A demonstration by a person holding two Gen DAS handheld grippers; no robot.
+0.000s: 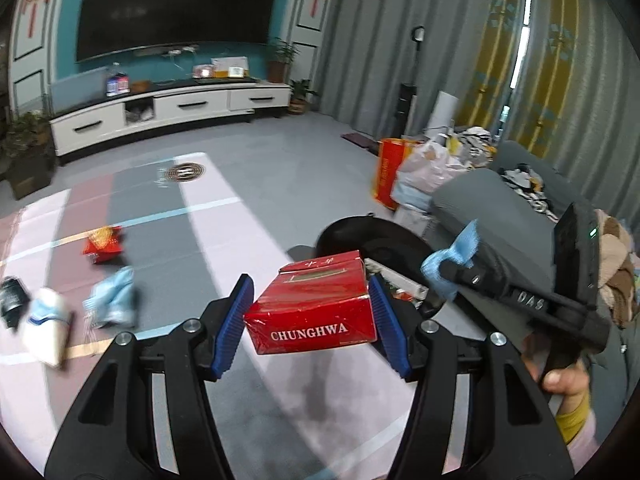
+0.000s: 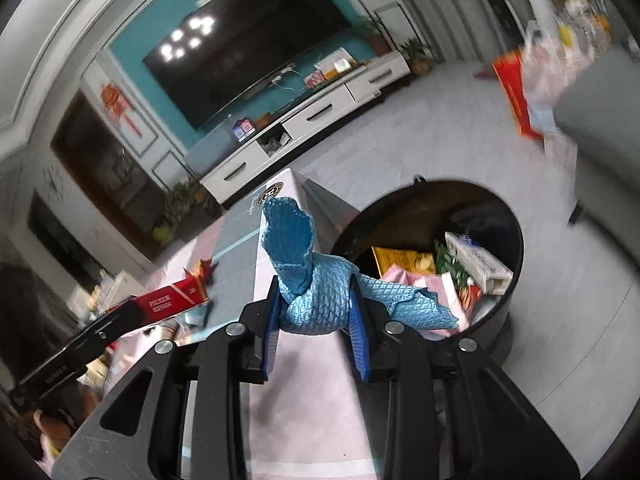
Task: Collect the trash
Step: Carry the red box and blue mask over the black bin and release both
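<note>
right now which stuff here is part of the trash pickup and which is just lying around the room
Part of the job:
- red cigarette box in left gripper
- blue cloth in right gripper
- black bin
- red snack bag on floor

Just there:
- TV
- white TV cabinet
- grey curtains

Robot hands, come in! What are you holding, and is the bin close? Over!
Left tongs shut on red cigarette box. Right tongs shut on blue cloth. Black bin just ahead, half full. Nothing blocking.

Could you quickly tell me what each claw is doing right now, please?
Left claw: closed on the red cigarette box.
Right claw: closed on the blue cloth.
</note>
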